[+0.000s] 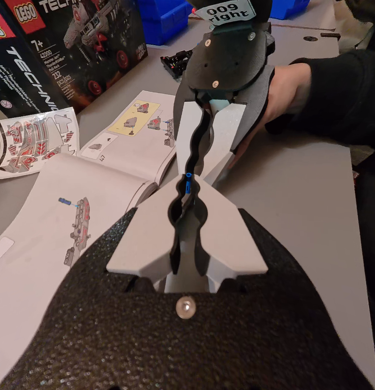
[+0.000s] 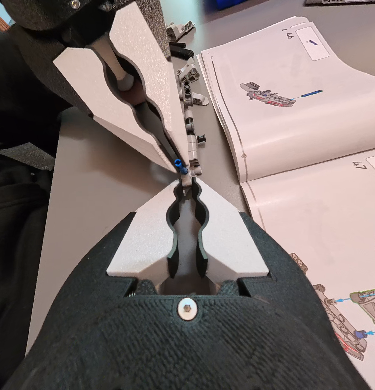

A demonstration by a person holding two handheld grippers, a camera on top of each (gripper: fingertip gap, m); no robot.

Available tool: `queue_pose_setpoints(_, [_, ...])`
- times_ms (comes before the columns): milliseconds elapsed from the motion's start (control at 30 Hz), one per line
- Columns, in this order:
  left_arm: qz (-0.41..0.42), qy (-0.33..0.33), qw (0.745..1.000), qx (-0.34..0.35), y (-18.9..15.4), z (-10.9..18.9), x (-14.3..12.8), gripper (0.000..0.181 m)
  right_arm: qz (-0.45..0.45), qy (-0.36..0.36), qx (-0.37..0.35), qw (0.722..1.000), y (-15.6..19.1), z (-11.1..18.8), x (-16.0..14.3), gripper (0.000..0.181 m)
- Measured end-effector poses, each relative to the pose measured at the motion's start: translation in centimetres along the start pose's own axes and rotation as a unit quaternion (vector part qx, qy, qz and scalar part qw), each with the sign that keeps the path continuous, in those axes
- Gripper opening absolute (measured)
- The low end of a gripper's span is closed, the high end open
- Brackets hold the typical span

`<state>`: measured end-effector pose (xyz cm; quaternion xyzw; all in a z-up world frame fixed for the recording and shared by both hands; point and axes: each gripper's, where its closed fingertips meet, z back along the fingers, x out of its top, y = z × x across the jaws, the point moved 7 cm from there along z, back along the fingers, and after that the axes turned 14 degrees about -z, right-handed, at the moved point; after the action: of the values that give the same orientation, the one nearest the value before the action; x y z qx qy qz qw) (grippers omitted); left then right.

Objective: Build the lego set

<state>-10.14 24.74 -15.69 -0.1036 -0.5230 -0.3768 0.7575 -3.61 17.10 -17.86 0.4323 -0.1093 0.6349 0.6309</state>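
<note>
1. Left gripper: jaws clenched on one small blue plastic connector pin, raised above the grey tabletop.
2. Right gripper: jaws clenched on one long grey beam assembly.
3. Pin tip touching the assembly's near end.
4. One open paper instruction booklet beside.
5. One sticker sheet, two printed boxes.

Blue pin, bright, only saturated bit at centre. Left gripper: speckled black body, pale grey fingers, black wavy pads. Right gripper: same scheme, body more dark teal-black with woven-looking print lines. Grey beam assembly light grey, with a black pin. Table flat grey. Instruction booklet white pages, one yellow panel, grey-red drawings. Sticker sheet white with red, grey, black shapes. Box black and red. Bins blue.
</note>
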Motion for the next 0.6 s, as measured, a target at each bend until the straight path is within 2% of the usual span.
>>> queue_pose_setpoints(33, [-0.002, 0.0, 1.0, 0.0, -0.04, 0.01, -0.01, 0.003, 0.0, 0.0, 0.0, 1.0, -0.01, 0.0, 0.01, 0.007])
queue_pose_setpoints(233, [-0.019, 0.004, 1.0, 0.013, -0.21, 0.03, 0.04, 0.003, 0.001, 0.0, -0.001, 1.0, 0.01, 0.0, -0.01, 0.007])
queue_pose_setpoints(500, [0.05, 0.005, 0.998, 0.026, -0.22, 0.05, 0.07, 0.003, 0.0, 0.0, 0.0, 1.0, 0.01, 0.0, -0.01, 0.007])
queue_pose_setpoints(600, [0.109, 0.002, 0.993, 0.037, -0.08, 0.16, -0.03, 0.003, 0.001, 0.0, 0.0, 1.0, 0.0, 0.02, -0.01, 0.007])
